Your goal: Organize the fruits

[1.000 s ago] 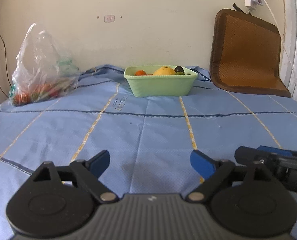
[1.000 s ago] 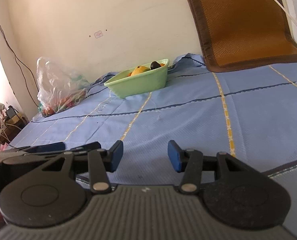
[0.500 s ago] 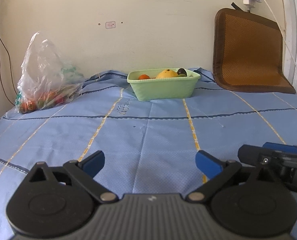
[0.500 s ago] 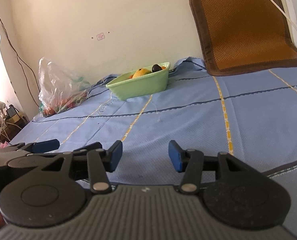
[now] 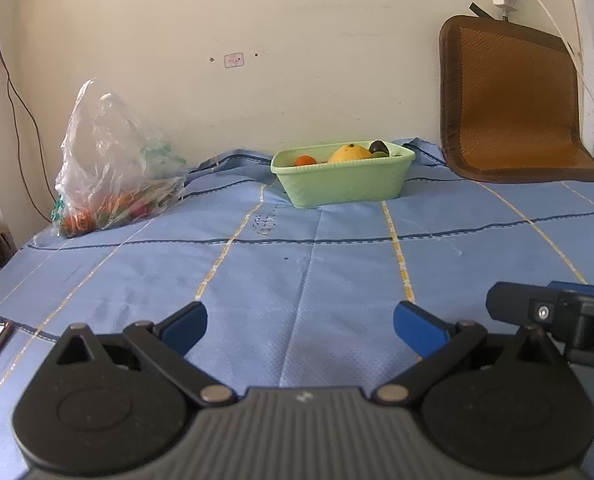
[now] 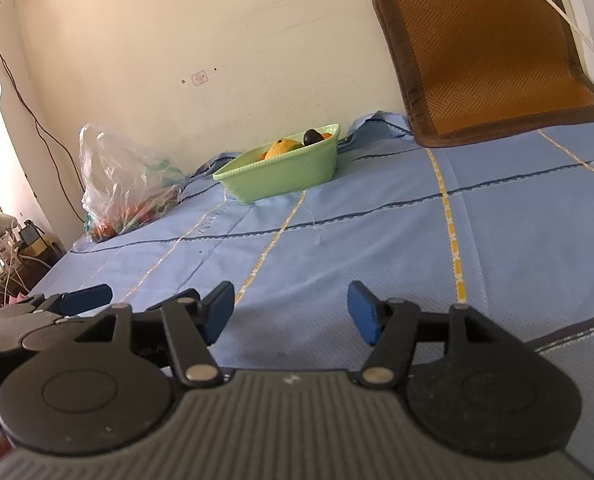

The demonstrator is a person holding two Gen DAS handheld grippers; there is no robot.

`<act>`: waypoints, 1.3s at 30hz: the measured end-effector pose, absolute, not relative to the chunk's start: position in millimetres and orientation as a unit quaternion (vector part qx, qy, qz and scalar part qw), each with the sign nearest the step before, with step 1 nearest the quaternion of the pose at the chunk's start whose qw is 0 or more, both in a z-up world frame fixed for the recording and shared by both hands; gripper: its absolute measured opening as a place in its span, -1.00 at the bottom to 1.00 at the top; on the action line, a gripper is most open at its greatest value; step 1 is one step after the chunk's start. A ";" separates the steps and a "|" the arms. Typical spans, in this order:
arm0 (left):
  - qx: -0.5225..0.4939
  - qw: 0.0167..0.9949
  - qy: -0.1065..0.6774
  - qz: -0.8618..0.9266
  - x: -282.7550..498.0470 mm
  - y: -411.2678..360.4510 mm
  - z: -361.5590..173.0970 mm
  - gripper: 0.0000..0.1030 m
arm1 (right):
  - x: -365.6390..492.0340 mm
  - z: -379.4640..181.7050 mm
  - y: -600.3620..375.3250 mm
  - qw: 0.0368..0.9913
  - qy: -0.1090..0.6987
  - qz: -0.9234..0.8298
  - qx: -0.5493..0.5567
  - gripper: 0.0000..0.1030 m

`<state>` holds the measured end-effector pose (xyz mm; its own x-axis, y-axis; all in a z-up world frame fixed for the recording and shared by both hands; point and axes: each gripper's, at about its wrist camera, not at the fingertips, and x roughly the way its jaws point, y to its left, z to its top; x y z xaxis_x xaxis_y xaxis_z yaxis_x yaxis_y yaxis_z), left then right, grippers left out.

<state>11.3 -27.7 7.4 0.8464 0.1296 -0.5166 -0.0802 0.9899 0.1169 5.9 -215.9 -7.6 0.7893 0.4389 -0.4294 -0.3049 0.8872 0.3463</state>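
Green basket (image 5: 343,178) of fruit at twelve o'clock, plastic bag (image 5: 115,164) at ten, left gripper (image 5: 299,324) and right gripper (image 6: 291,308) spread wide, holding nothing

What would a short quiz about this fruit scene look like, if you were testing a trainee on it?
1. True or false: the left gripper is holding a fruit.
2. Multiple choice: the clear plastic bag lies on which side of the green basket in the left wrist view? A) left B) right C) inside it
3. Fill in: the basket stands on a ____ cloth with yellow and dark lines.

Key
1. False. Its jaws stand open with nothing between them; the right gripper is open too.
2. A. The bag sits apart from the basket, near the wall.
3. Blue. The basket already holds a yellow fruit, a small orange one and a dark one.
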 end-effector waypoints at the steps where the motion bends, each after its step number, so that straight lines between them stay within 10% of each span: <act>1: 0.045 0.960 0.271 0.055 11.2 -27.5 7.5 1.00 | 6.0 -7.6 -216.0 0.937 0.257 0.198 0.131 0.27; 39: 0.040 0.949 0.305 0.066 16.8 -19.9 4.9 1.00 | 9.5 -9.0 -220.4 0.932 0.268 0.186 0.156 0.41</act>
<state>16.8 -19.9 4.9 0.8047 0.1505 -0.5742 -0.1016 0.9880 0.1166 9.5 -220.4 -9.0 0.7867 0.4311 -0.4418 -0.2640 0.8819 0.3905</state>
